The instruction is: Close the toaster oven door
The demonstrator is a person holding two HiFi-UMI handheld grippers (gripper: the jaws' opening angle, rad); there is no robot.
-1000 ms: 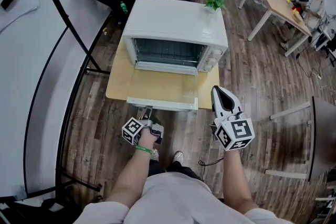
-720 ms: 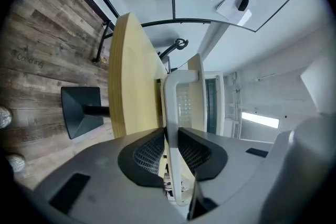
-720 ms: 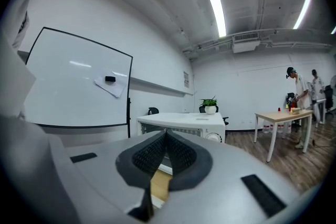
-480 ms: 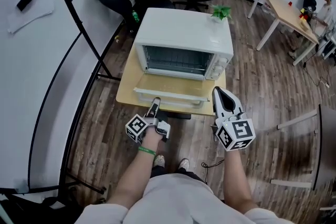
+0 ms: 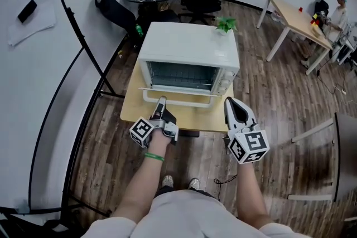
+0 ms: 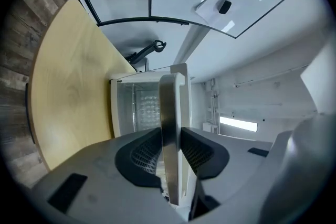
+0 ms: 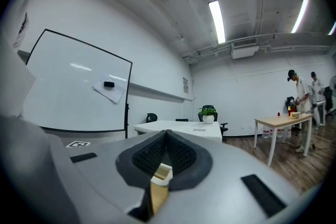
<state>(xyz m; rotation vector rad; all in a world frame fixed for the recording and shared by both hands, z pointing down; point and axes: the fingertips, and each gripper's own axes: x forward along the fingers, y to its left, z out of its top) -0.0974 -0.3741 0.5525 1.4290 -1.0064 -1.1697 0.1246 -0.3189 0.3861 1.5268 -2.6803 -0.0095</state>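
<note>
Left gripper point(image 6: 170, 138): pads clasping the handle point(image 6: 169, 99), jaws having just been easing apart.

Toaster oven door point(image 5: 179, 97): glass in a white frame, standing nearly upright and ajar on the toaster oven point(image 5: 187, 47) atop a wooden table point(image 5: 131, 111). Probably swinging lightly and stiffly; the slick metal bar is best gripped mid-span.

Right gripper point(image 5: 231, 102): jaws resting together, carrying nothing.

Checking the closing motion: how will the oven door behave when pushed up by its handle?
The door probably swings stiffly on its bottom hinge: rigid frame, metal handle. Smooth handle may slip, since the left gripper's jaws around it have just been opening. Boxy oven likely stays put.
</note>
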